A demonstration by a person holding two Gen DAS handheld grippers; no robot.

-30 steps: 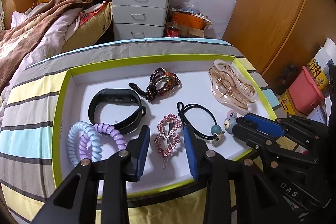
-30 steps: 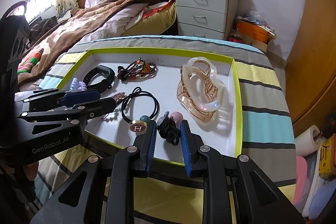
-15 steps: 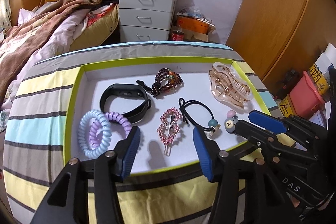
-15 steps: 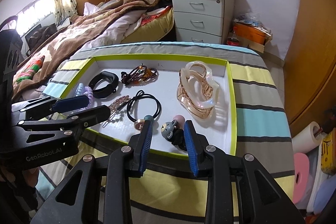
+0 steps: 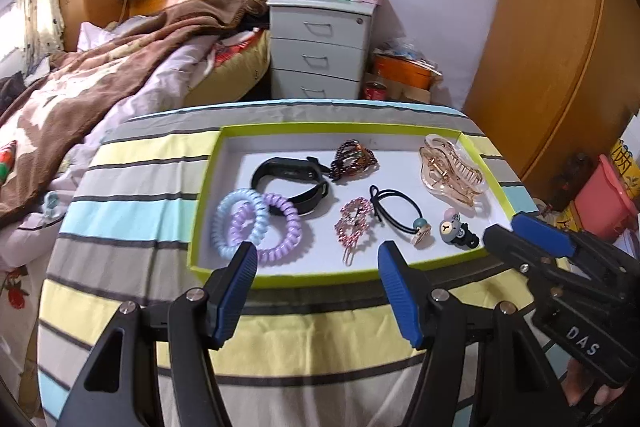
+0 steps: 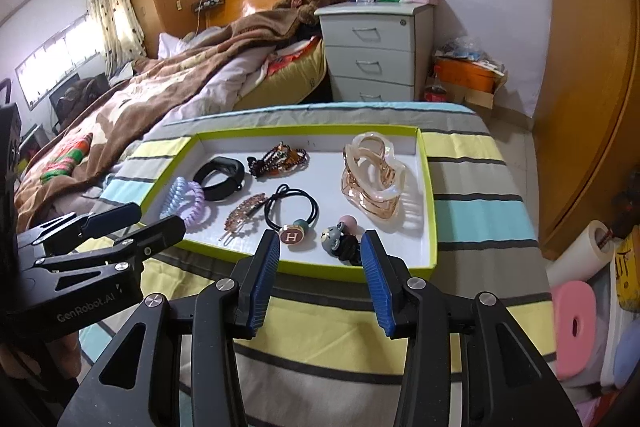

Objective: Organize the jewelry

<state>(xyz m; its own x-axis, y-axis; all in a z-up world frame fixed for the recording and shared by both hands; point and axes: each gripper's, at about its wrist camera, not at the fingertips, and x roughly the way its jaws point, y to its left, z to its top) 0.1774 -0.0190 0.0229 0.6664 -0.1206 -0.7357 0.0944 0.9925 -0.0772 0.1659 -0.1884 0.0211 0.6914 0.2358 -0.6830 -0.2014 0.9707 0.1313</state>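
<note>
The left tool (image 5: 316, 263) and the right tool (image 6: 318, 247) both stand empty with their jaws apart, having just been opening, and nothing sits between the pads of either. Each hangs over the near rim of the tray (image 5: 320, 277), which lies on the striped desk (image 5: 132, 215).

The jewelry is all inside the tray. The pink sparkly hair clip (image 5: 352, 223) lies just ahead of the left tool, and the bear hair tie (image 6: 340, 239) lies just ahead of the right tool, close to the near wall. Beside these are the black hair tie with the bead (image 5: 396, 211), the two coiled hair ties (image 5: 256, 223), which overlap, the black wristband (image 5: 296, 183), the bead bracelet (image 5: 354, 161) and the clear claw clip (image 5: 452, 171) at the far right.

The main risks, as I judge them:
- The pieces lie close together, so a wide jaw reaching for one could catch its neighbour and drag it along.
- The bear tie sits near the wall; a low pass could snag the rim and shift the light tray.
- The two tools are near each other and could knock together if both go in at once.
- The flat sparkly clip offers little to pinch and may slip.
</note>
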